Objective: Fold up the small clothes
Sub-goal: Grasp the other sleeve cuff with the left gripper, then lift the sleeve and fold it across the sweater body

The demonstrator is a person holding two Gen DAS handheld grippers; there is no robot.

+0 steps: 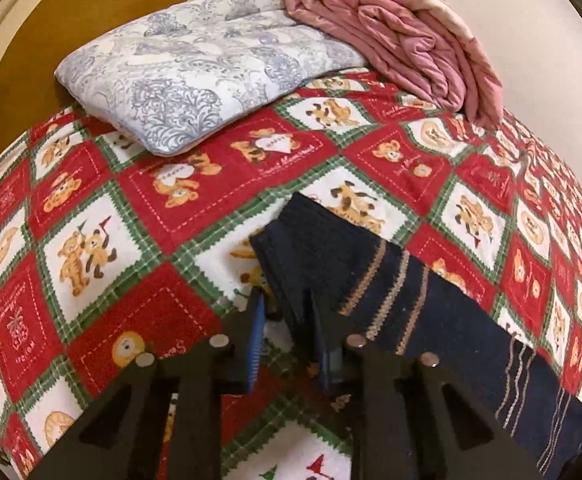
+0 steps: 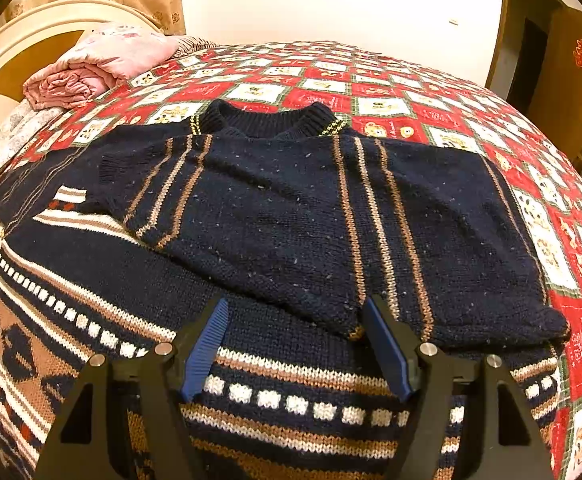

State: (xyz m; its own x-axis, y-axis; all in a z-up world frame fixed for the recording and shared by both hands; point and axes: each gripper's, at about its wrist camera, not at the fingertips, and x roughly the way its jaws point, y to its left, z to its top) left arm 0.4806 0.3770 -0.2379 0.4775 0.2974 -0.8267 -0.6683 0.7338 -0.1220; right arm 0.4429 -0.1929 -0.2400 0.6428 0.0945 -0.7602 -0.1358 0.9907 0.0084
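Pillow [image 1: 195, 80], pink quilt [image 1: 395, 36] — headboard-side obstacles

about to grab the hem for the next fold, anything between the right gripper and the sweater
Nothing visible: the open right gripper hovers at the navy sweater, its folded edge lying directly between the blue fingers.

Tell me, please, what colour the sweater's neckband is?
Dark navy neckband, clearest in the right wrist view.

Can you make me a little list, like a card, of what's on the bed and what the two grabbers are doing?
bed cover: red, white and green teddy-bear quilt
main garment: navy knitted sweater with tan stripes
sleeve: its navy cuff
left gripper: closed on the cuff
right gripper: open, empty, at the sweater's folded edge
also there: blue-grey floral pillow; pink folded blanket
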